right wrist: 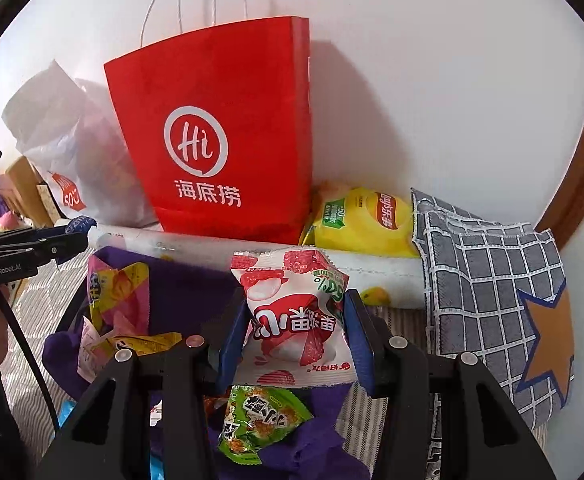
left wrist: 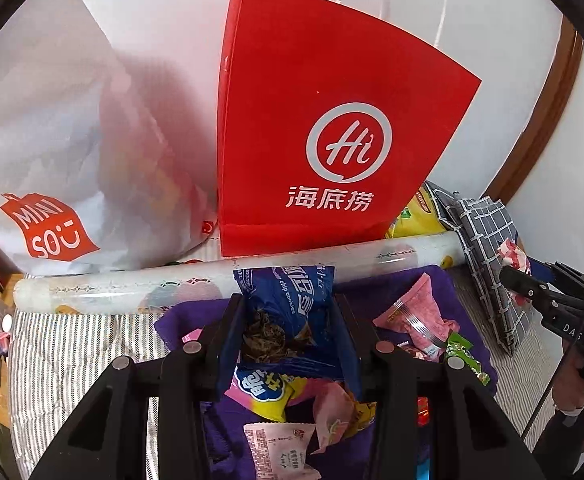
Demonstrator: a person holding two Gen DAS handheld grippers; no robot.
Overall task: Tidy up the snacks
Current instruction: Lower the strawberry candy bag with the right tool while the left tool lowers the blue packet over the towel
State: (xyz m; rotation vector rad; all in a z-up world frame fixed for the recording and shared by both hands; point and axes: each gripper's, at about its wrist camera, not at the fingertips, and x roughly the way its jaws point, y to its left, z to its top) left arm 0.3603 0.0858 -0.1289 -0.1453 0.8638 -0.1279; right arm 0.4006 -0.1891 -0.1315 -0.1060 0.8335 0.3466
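My left gripper (left wrist: 287, 316) is shut on a blue chocolate-chip cookie packet (left wrist: 283, 280), held above a purple cloth (left wrist: 444, 284) strewn with several pink, yellow and green snack packets. My right gripper (right wrist: 296, 304) is shut on a white and red fruit-candy packet (right wrist: 292, 332), with a green snack packet (right wrist: 259, 420) lying just under it. A red paper bag (left wrist: 324, 120) with white handles stands upright against the wall behind both grippers. In the left wrist view the right gripper (left wrist: 518, 276) shows at the right edge with its packet.
A white plastic shopping bag (left wrist: 51, 160) slumps left of the red bag. A long rolled tube (left wrist: 151, 288) lies in front of both bags. A yellow crisps bag (right wrist: 364, 220) and a grey checked cushion (right wrist: 492, 280) sit at the right. Striped bedding lies beneath.
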